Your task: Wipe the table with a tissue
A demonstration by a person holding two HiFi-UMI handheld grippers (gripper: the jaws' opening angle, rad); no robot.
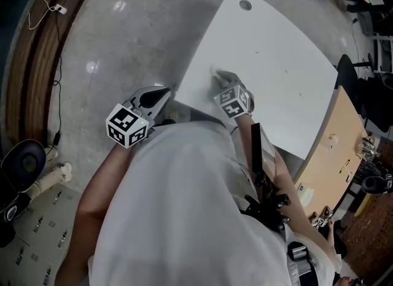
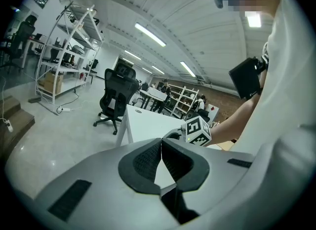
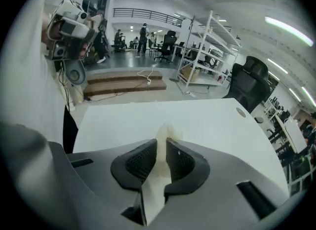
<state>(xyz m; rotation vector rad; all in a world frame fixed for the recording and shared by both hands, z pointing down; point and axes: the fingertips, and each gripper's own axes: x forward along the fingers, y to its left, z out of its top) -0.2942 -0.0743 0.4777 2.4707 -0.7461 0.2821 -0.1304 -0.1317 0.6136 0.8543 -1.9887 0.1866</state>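
A white table [image 1: 270, 76] fills the upper middle of the head view. My right gripper [image 1: 220, 80] hangs over its near edge, shut on a pale crumpled tissue [image 3: 163, 145] that pokes out past the pads [image 3: 140, 161] in the right gripper view; in the head view the tissue [image 1: 216, 73] rests on the tabletop [image 3: 148, 120]. My left gripper [image 1: 161, 96] is off the table's left edge over the floor, jaws shut with nothing between them [image 2: 161, 161].
A round cable hole [image 1: 245, 5] sits near the table's far corner. A wooden desk [image 1: 334, 162] with small items adjoins on the right. Grey floor [image 1: 123, 45], wooden steps [image 1: 43, 51] and a cable lie to the left. Office chairs and shelving stand around.
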